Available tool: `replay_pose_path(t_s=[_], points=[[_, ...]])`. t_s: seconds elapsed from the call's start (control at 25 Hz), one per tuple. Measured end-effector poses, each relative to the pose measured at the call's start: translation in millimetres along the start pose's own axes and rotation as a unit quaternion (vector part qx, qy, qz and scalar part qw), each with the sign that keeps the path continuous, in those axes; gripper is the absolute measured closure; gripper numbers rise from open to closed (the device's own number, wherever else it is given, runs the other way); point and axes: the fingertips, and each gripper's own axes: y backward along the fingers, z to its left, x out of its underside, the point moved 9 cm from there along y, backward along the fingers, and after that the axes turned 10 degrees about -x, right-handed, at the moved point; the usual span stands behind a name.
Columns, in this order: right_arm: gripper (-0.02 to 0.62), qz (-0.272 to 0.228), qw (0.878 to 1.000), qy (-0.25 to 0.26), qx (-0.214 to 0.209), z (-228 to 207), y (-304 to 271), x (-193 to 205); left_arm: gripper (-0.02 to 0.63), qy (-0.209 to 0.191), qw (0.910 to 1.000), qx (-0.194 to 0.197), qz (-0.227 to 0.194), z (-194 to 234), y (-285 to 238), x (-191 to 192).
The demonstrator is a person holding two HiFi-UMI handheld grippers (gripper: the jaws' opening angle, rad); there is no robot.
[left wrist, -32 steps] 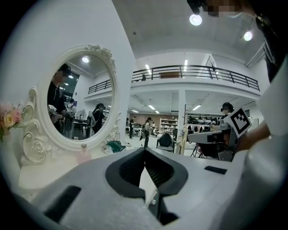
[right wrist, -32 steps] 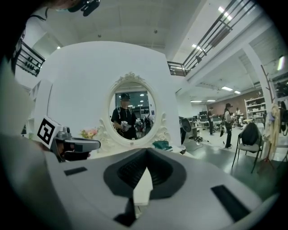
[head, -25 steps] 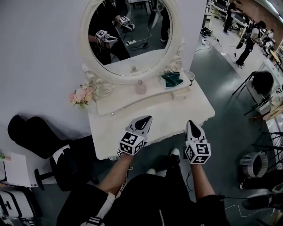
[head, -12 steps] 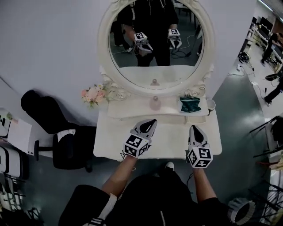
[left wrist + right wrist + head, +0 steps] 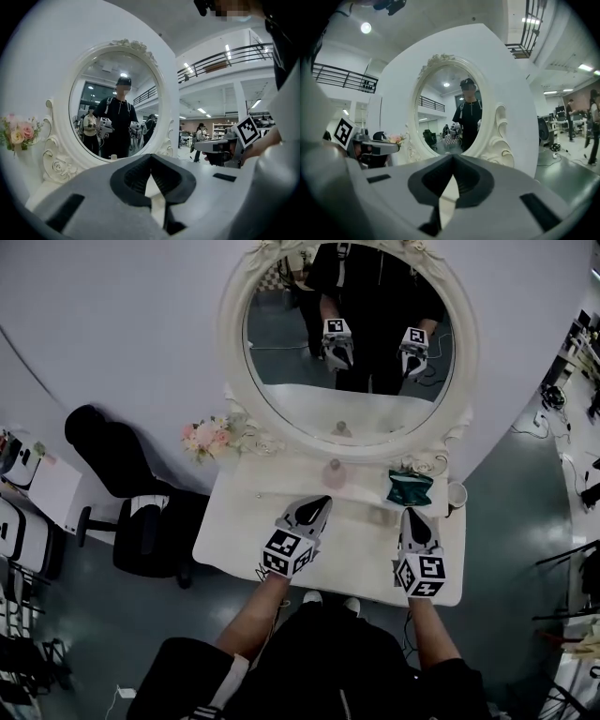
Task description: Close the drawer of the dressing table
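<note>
Nearest, below the mirror [image 5: 354,345], both grippers hang over the dressing table [image 5: 239,531]. The left gripper [image 5: 322,503] is under the mirror's centre and the right gripper [image 5: 412,515] under its right side. Each has its jaws clenched together on nothing. The drawer [image 5: 382,515] seems to be the small box jutting from the raised tier under the mirror's lower right, just ahead of the right gripper, though it is hard to make out. A good close would set the shut tips square on the drawer's front and press straight towards the mirror, clear of the green bundle [image 5: 409,487]. Flowers [image 5: 208,435] sit at the mirror's lower left. A black chair [image 5: 131,512] stands further left on the grey floor [image 5: 525,521].
</note>
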Motion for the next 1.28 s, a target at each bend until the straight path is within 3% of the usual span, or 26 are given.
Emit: replay_pose_path(t_s=[0.52,1.28], points=[[0.594,0.012,1.000,0.008,0.006,-5.2,-17.4,5.9,0.603,0.008,0.9999,0.010,0.008,15.9,-13.6,8.1],[0.578,0.095,0.994,-0.034,0.046,-19.2,9.0,92.5,0.603,0.033,0.9959,0.043,0.072,-3.0,-20.8,62.3]])
